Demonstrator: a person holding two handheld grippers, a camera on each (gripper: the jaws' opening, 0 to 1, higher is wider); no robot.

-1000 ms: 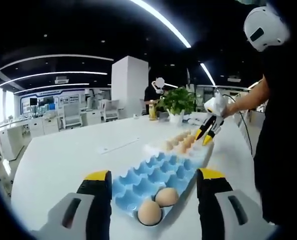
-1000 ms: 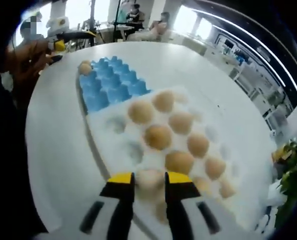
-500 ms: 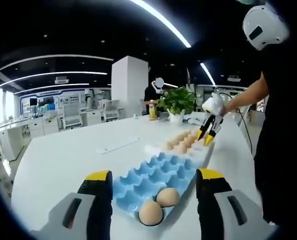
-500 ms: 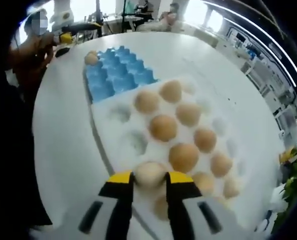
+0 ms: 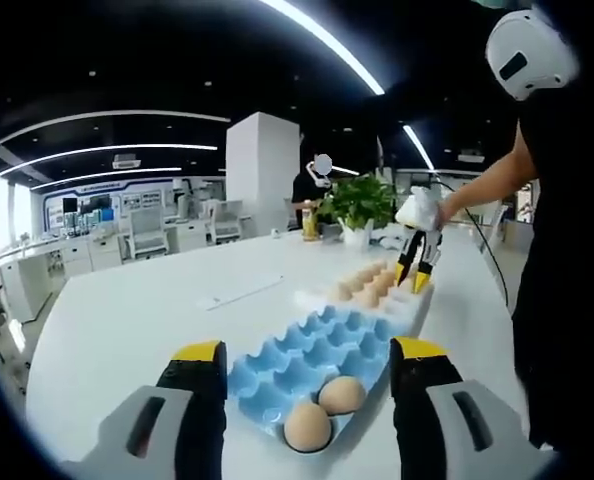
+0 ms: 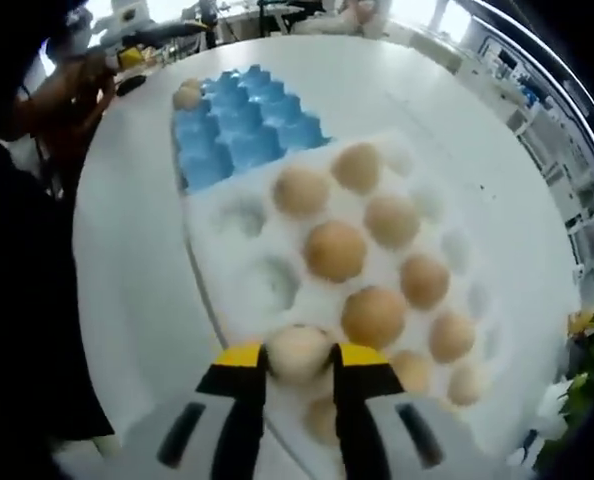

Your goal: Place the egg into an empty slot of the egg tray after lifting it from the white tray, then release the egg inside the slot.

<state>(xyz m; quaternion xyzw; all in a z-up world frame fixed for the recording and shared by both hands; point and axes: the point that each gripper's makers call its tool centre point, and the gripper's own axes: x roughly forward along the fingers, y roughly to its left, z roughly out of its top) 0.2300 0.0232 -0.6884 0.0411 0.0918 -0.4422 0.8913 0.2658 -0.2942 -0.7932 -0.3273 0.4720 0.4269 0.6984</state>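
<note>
My right gripper (image 6: pixel 299 356) is shut on a pale brown egg (image 6: pixel 297 351), held just above the near edge of the white tray (image 6: pixel 205 250). Several other eggs, such as one (image 6: pixel 334 250), sit in that tray. Beyond it lies the blue egg tray (image 6: pixel 243 132) with an egg (image 6: pixel 187 96) at its far end. In the left gripper view, my left gripper (image 5: pixel 307 352) stands open over the near end of the blue egg tray (image 5: pixel 317 338), which holds two eggs (image 5: pixel 308 426) (image 5: pixel 342 394). The right gripper (image 5: pixel 417 266) hangs over the white tray (image 5: pixel 374 287) further back.
Both trays lie end to end on a wide white table (image 5: pixel 127 320). A person in dark clothes (image 5: pixel 567 260) stands along its right side. A potted plant (image 5: pixel 357 200) and small items sit at the far end. A paper strip (image 5: pixel 239 290) lies left of the trays.
My right gripper has closed on the egg and risen with it, so the white tray looks further below. The left gripper has barely moved.
</note>
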